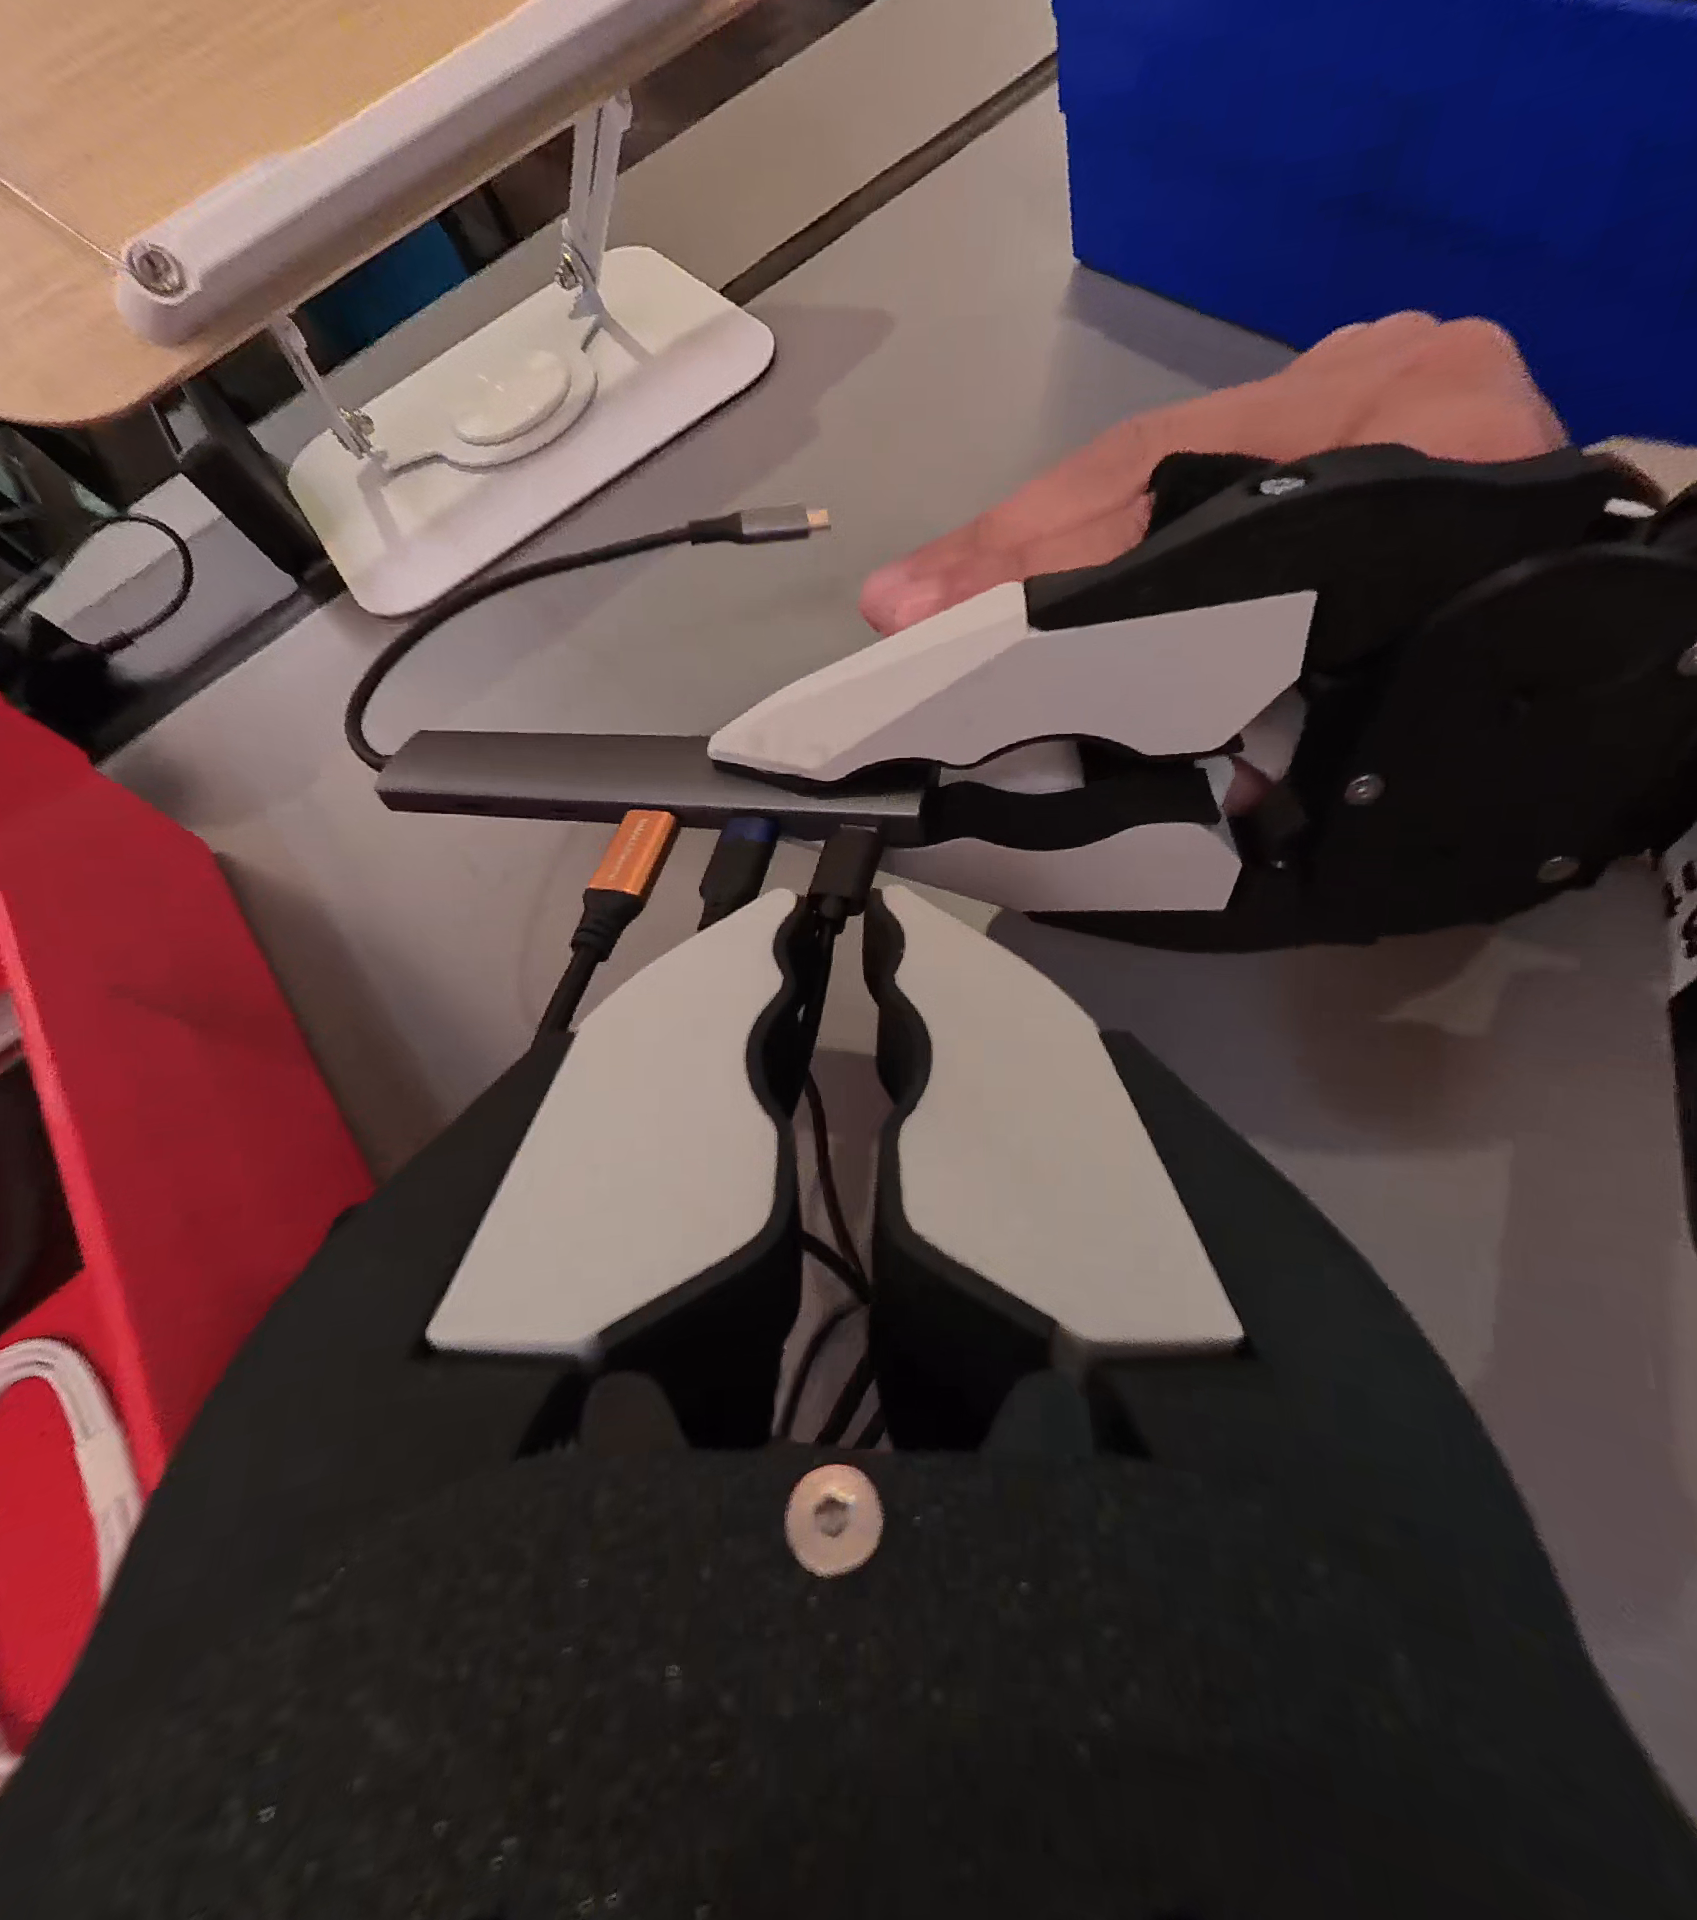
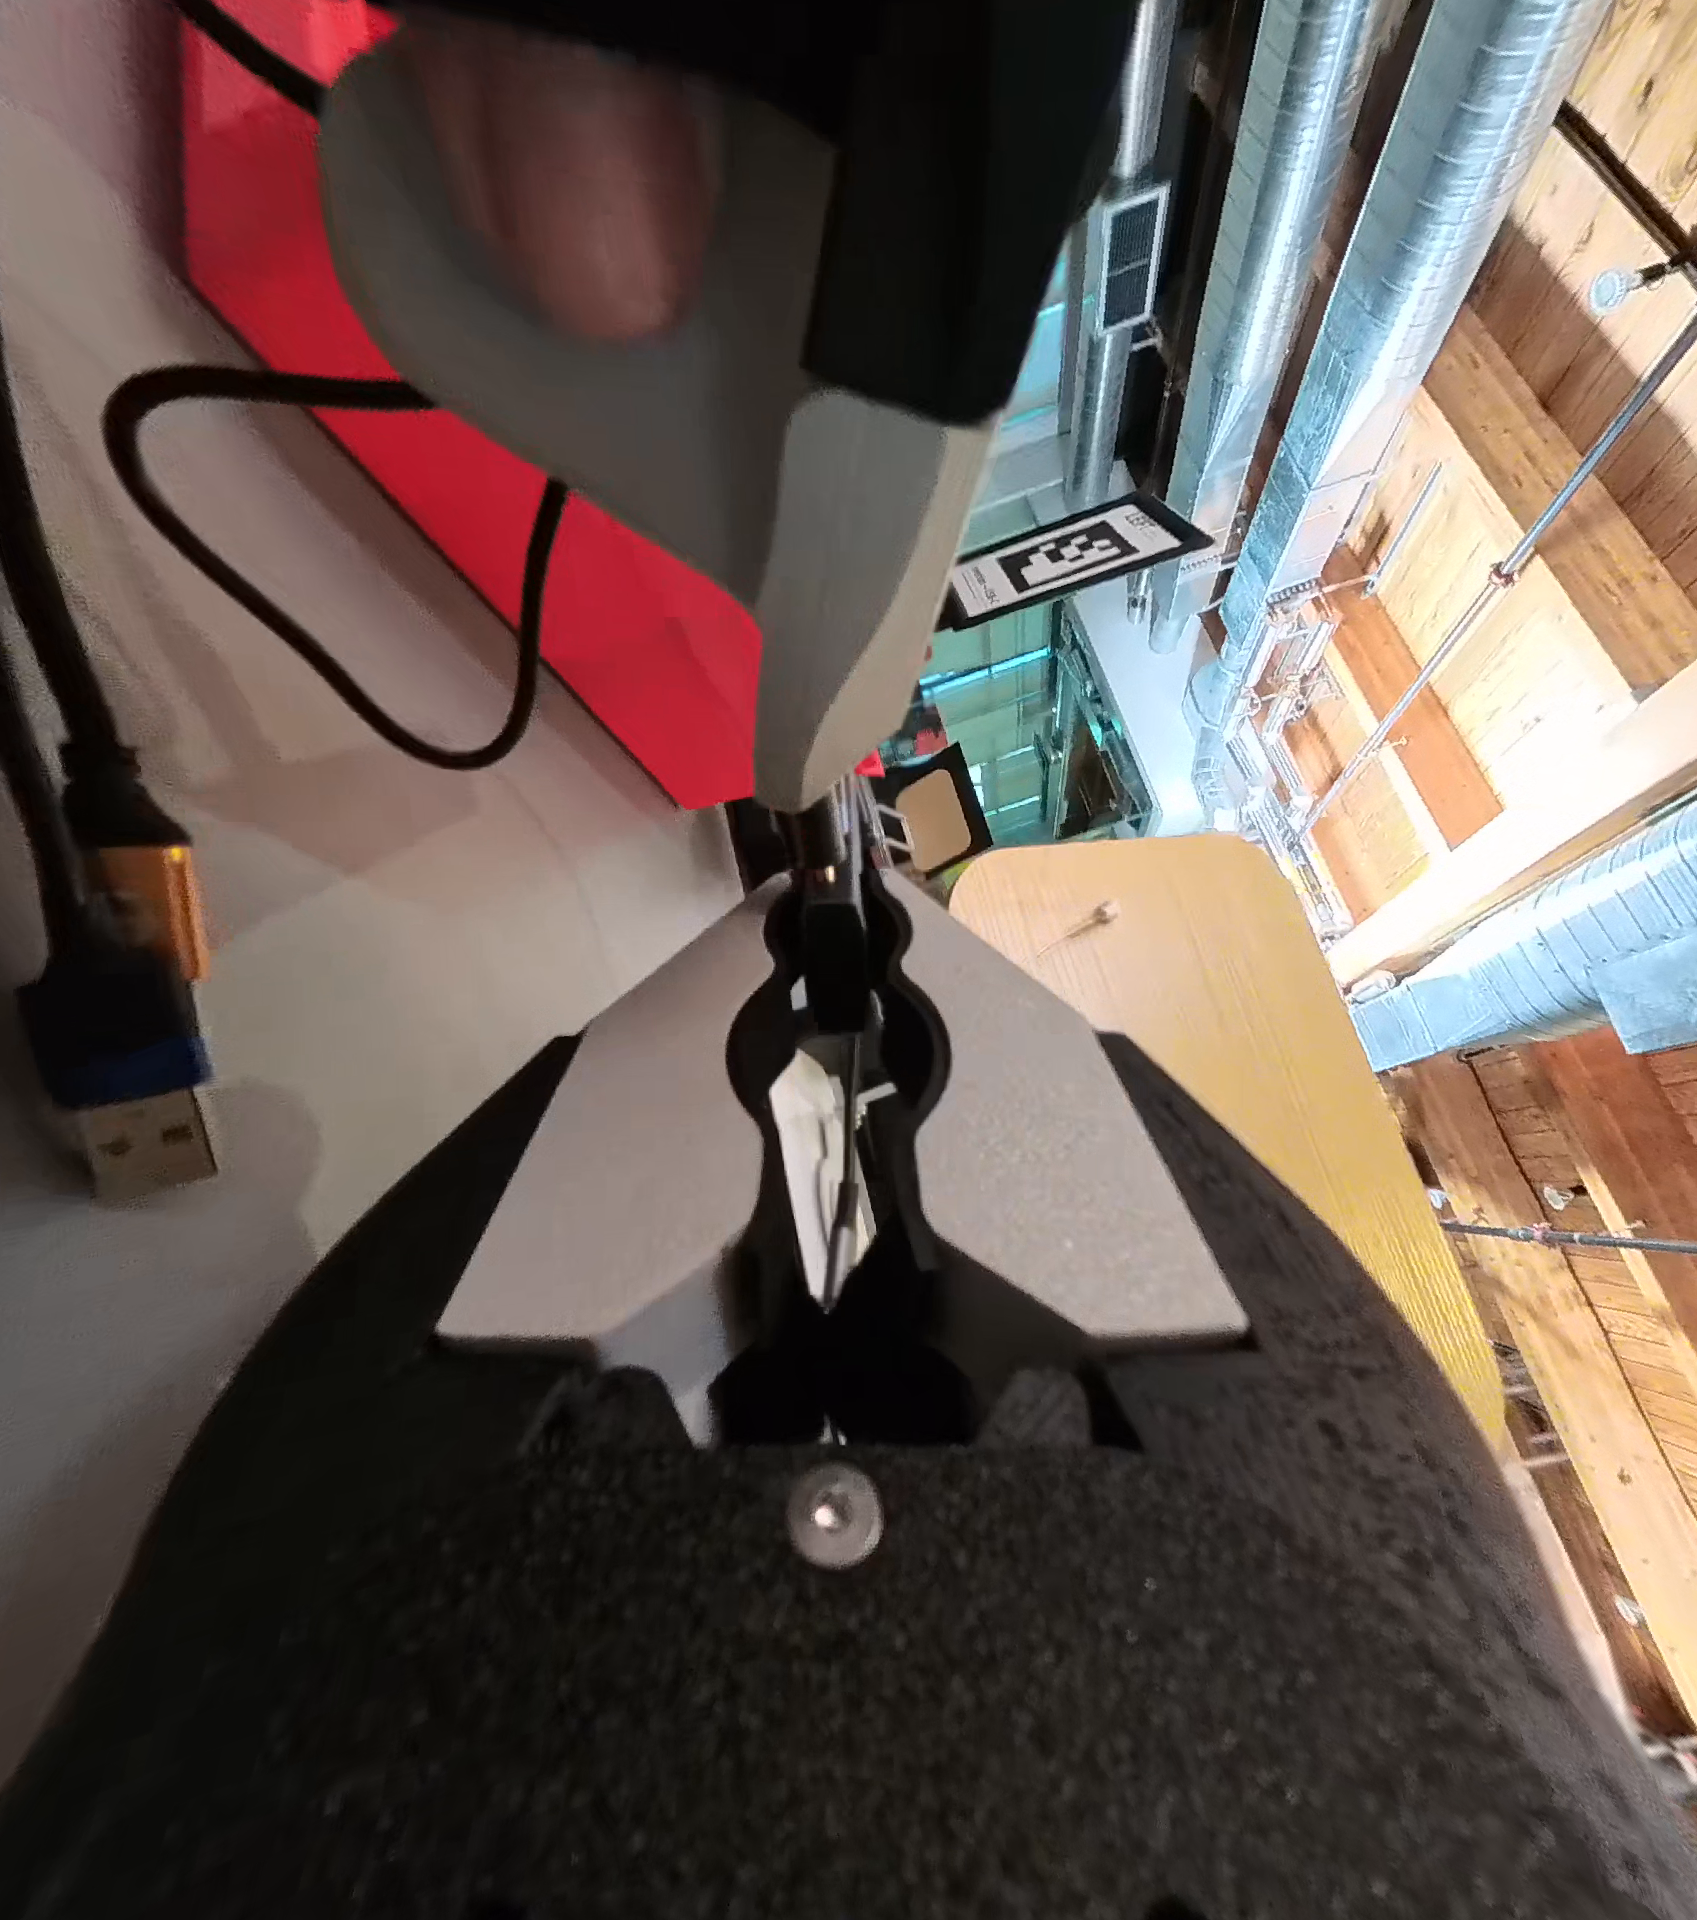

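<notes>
- Left gripper [image 1: 836, 914], at 6 o'clock in its own view, is clenched on a black plug [image 1: 846, 854] seated in the hub [image 1: 615, 781].
- Right gripper [image 1: 823, 774], from 3 o'clock, clamps the hub's end above the table [image 1: 927, 416].
- Orange plug [image 1: 634, 854] and blue plug [image 1: 742, 860] sit at 9 o'clock of the black one, probably both plugged in.
- Hub's cable [image 1: 470, 613] curls toward 11 o'clock, beside a white stand [image 1: 553, 416].
- Red box [image 1: 96, 935] lies at 8 o'clock.

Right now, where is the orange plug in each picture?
Left wrist view: orange plug at centre, just under the hub's near edge.
Right wrist view: left edge, mid-height, by the blue plug.
Shared landmark: the red box, left in both.
</notes>
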`<state>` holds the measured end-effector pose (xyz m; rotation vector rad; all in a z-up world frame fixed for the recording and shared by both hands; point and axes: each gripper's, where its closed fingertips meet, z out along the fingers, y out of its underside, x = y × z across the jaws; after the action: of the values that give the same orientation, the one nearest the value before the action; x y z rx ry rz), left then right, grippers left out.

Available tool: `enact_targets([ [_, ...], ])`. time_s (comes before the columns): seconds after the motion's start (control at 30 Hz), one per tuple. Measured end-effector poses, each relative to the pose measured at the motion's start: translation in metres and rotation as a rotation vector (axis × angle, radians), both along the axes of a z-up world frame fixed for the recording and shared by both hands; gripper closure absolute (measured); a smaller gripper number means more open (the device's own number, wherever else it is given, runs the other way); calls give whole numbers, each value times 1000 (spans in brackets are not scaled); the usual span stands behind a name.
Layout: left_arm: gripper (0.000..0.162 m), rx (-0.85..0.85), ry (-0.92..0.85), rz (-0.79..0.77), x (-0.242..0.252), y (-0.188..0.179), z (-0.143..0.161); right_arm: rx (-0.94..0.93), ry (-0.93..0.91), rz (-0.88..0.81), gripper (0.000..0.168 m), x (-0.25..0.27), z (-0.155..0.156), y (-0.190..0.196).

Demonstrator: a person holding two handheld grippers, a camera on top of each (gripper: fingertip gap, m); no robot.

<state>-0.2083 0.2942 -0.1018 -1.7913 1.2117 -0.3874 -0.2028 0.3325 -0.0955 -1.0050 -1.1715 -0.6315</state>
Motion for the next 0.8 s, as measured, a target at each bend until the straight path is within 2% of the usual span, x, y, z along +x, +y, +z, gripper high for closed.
enact_targets([
  [0.17,154,94,55,4,2,5,-4,-38,15,-14,160,0,-6,6],
  [0.43,154,12,20,36,-6,19,-13,-33,-30,-42,151,5,-17,11],
  [0.53,154,-24,5,34,-8,19,-17,-48,-51,-27,161,4,-19,10],
  [0.8,154,-52,-33,0,-7,19,-13,10,-103,-67,162,7,-11,8],
])
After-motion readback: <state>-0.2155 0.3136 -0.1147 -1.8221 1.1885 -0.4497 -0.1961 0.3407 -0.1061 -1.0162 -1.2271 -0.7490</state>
